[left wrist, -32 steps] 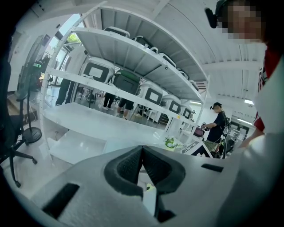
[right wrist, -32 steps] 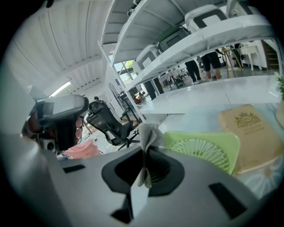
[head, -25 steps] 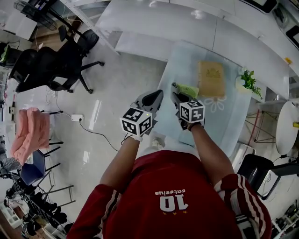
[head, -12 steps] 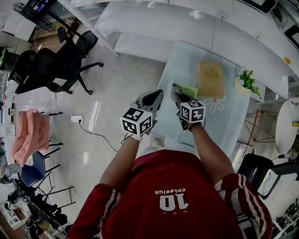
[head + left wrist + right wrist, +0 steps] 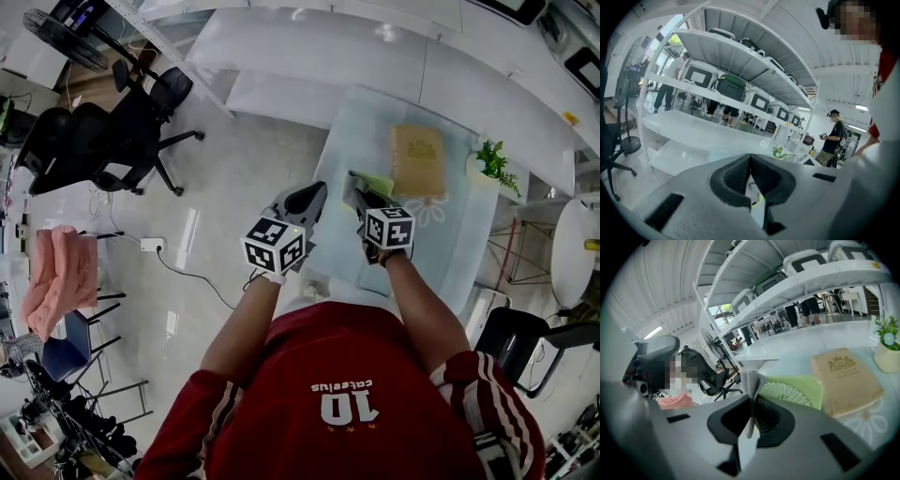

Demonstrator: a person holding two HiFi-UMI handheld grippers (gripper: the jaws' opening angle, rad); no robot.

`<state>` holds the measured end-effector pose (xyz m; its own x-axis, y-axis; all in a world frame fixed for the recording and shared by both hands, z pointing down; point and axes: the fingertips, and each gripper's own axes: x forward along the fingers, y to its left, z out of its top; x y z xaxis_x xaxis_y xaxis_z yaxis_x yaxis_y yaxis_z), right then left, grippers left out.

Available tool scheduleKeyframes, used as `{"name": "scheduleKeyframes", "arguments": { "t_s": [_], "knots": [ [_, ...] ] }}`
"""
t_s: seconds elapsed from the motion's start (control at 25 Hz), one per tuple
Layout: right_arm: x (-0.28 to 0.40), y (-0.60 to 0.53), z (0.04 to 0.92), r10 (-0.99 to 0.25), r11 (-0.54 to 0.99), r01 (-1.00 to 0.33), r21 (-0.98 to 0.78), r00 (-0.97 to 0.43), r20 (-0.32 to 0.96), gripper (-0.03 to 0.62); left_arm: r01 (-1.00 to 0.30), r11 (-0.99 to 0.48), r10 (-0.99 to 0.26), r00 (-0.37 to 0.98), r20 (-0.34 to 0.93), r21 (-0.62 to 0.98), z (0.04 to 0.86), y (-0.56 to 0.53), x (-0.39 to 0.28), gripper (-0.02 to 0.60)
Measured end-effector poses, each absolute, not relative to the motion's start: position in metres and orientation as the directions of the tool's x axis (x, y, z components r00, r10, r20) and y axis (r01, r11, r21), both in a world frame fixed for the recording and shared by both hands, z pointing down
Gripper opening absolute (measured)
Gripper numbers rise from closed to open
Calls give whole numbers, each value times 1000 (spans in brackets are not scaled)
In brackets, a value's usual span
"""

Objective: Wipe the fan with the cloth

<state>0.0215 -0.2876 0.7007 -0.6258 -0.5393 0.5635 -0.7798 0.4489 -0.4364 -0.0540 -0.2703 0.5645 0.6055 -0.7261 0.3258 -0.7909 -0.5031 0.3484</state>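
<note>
Right gripper [image 5: 753, 403] slightly right of before, clamped on cloth [image 5: 750, 380] — clear only in its view — left gripper [image 5: 750, 160] closed.

On the table [image 5: 450, 246] ahead of you, the fan [image 5: 377, 182] lies left, the box [image 5: 418, 159] just right of it, and the potted plant [image 5: 492, 165] further right. Your right gripper [image 5: 354, 184], with the cloth [image 5: 751, 380] between its jaws, is just near of the fan. Your left gripper [image 5: 307, 197] is at the table's left edge.
</note>
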Motion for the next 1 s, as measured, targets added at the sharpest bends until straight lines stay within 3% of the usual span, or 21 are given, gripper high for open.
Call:
{"name": "scheduleKeyframes", "arguments": {
  "t_s": [1.0],
  "knots": [
    [79, -284, 698, -611, 359, -838, -411, -544, 575, 15, -741, -567, -679, 668, 305, 361, 565, -273, -14, 0]
  ]
}}
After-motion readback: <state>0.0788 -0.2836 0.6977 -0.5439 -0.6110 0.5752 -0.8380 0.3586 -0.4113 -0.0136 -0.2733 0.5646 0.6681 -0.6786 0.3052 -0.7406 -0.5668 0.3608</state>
